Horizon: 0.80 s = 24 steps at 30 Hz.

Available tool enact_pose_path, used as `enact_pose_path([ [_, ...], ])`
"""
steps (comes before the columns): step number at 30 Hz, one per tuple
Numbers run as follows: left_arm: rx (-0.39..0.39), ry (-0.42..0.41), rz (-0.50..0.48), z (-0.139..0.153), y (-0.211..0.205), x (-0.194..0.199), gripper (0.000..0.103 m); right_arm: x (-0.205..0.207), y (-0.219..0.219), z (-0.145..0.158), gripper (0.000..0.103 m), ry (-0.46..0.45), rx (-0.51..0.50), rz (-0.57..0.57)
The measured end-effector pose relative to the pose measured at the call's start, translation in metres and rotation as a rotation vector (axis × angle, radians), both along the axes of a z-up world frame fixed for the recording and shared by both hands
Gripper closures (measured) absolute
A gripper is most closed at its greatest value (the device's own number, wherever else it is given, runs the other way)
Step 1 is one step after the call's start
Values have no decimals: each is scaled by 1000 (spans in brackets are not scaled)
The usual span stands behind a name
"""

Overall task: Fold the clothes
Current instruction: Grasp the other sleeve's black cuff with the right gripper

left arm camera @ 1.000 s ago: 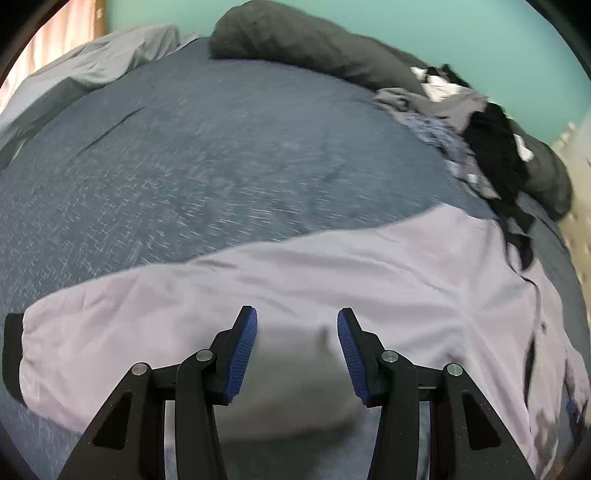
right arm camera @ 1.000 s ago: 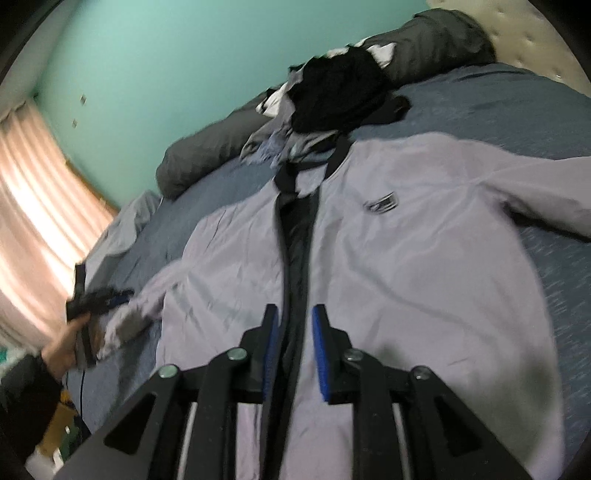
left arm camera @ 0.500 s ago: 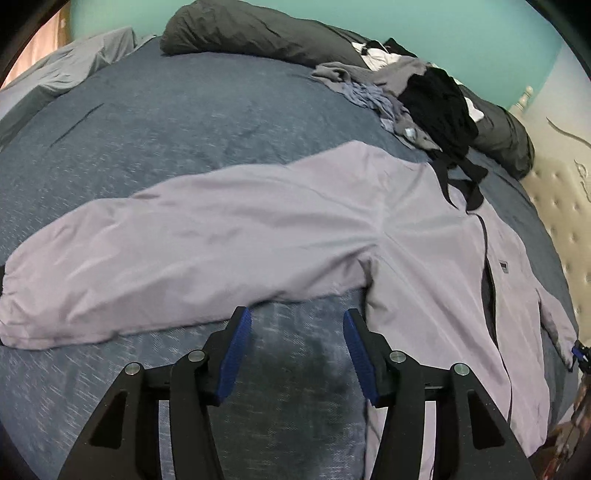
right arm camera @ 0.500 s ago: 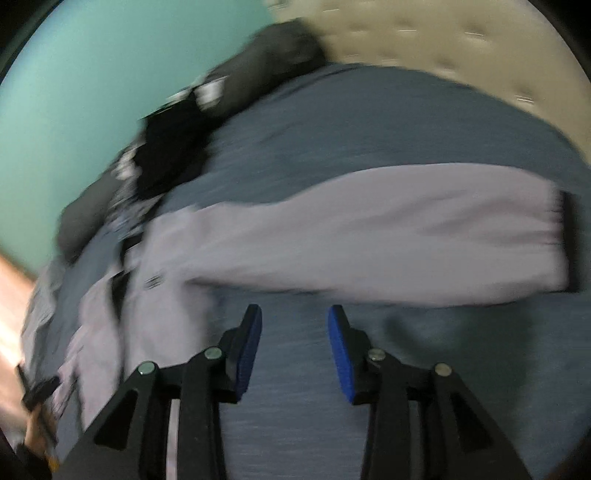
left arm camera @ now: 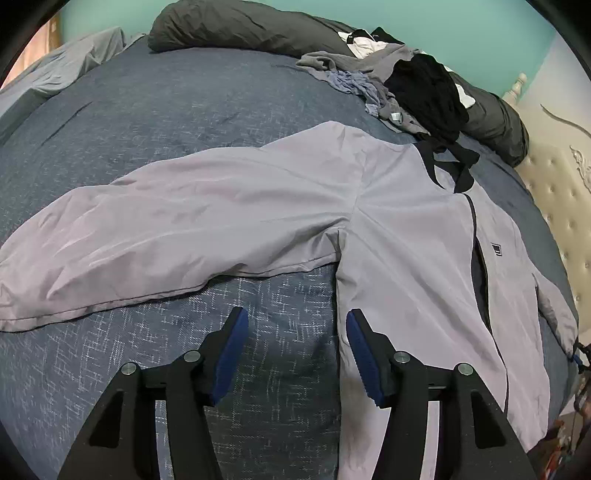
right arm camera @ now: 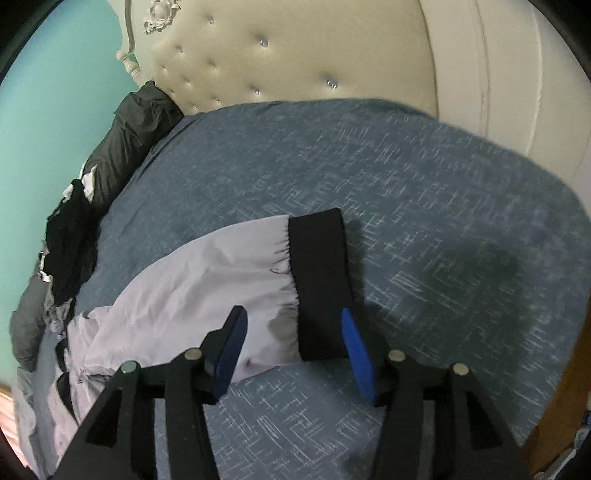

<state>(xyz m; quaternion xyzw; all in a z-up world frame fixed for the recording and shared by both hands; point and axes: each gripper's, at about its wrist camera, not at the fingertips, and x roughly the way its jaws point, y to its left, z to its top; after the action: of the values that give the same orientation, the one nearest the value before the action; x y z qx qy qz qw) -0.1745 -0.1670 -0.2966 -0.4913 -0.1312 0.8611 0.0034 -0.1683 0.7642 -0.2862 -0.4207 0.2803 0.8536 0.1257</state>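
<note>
A pale lilac jacket [left arm camera: 406, 229] with dark zip and collar lies spread flat, front up, on the blue bedspread [left arm camera: 147, 122]. Its one sleeve [left arm camera: 177, 229] stretches out to the left. My left gripper [left arm camera: 293, 332] hovers over the bedspread just below the armpit, jaws opening, nothing between them; its right pad is over the jacket's side edge. In the right wrist view the other sleeve [right arm camera: 207, 284] ends in a black cuff [right arm camera: 321, 280]. My right gripper [right arm camera: 291, 336] is over that cuff end, jaws opening, the cuff's near corner between the pads but not pinched.
A heap of grey, blue and black clothes [left arm camera: 413, 85] lies by the jacket's collar against dark pillows [left arm camera: 240, 26]. A cream tufted headboard [right arm camera: 314, 55] rises past the bed's end. Bare bedspread [right arm camera: 461, 221] spreads beyond the cuff.
The left gripper drew back off the sleeve toward the armpit and widened. The right gripper swung from the jacket's zip out to the far cuff and opened.
</note>
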Motion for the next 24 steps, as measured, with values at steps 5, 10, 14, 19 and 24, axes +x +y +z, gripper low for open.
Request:
enact_pose_path([
  [5, -6, 3, -13, 4, 4, 1, 43, -3, 0, -11, 44, -30, 49, -22],
  [10, -10, 7, -27, 6, 7, 1, 43, 8, 4, -18, 44, -22, 30, -55],
  [14, -3, 6, -24, 6, 8, -1, 43, 16, 2, -18, 43, -22, 30, -42],
  [19, 9, 14, -31, 8, 10, 0, 43, 18, 1, -20, 43, -17, 5, -38],
  [24, 11, 18, -26, 10, 8, -1, 43, 20, -5, -18, 52, -3, 10, -12],
])
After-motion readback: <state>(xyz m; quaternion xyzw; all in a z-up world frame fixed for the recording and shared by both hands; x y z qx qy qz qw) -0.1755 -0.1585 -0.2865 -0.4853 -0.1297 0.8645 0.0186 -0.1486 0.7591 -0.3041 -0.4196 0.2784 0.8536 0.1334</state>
